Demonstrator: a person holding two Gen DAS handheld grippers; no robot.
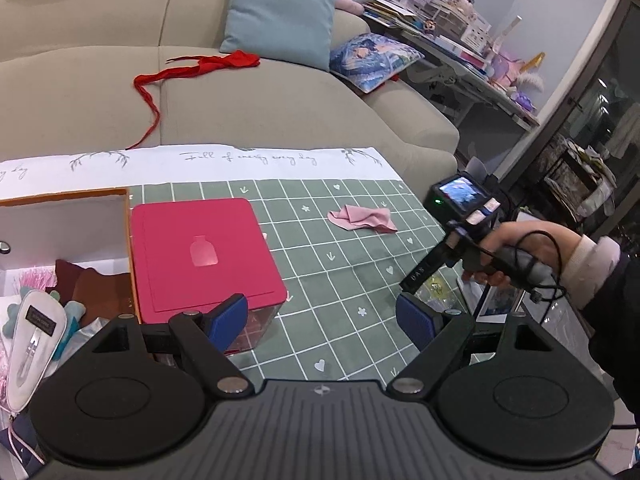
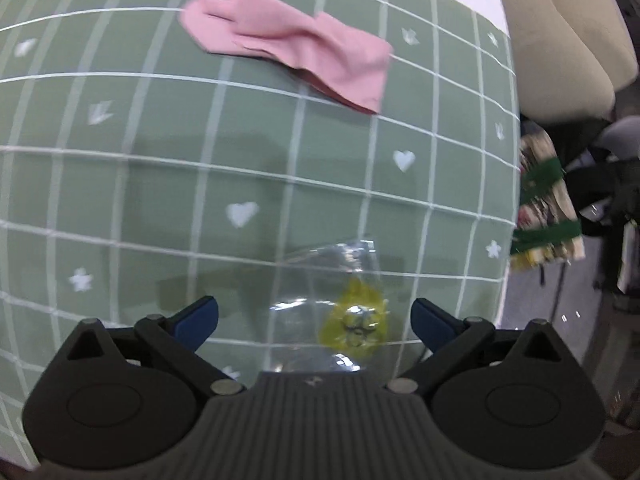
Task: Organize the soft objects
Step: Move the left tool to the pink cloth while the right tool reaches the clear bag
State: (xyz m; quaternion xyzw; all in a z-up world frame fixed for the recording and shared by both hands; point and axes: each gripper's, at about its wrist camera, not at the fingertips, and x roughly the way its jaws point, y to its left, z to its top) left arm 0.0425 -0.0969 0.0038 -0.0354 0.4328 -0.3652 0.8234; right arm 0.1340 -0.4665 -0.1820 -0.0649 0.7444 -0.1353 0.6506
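A crumpled pink cloth [image 1: 362,219] lies on the green checked tablecloth [image 1: 320,280]; it also shows in the right wrist view [image 2: 292,44]. A clear plastic bag with a yellow item [image 2: 352,320] lies near the table's right edge, between the open fingers of my right gripper [image 2: 314,322], which hovers just above it. My left gripper [image 1: 320,322] is open and empty above the table, next to a pink box [image 1: 204,256]. The right gripper's body [image 1: 452,240] shows in the left wrist view, held in a hand.
An open white box [image 1: 60,224] with an orange rim holds soft items, among them a white pouch [image 1: 32,344] and brown cloth [image 1: 100,292]. A beige sofa [image 1: 240,112] behind the table carries a red ribbon [image 1: 192,70] and cushions. A cluttered desk [image 1: 460,48] stands at right.
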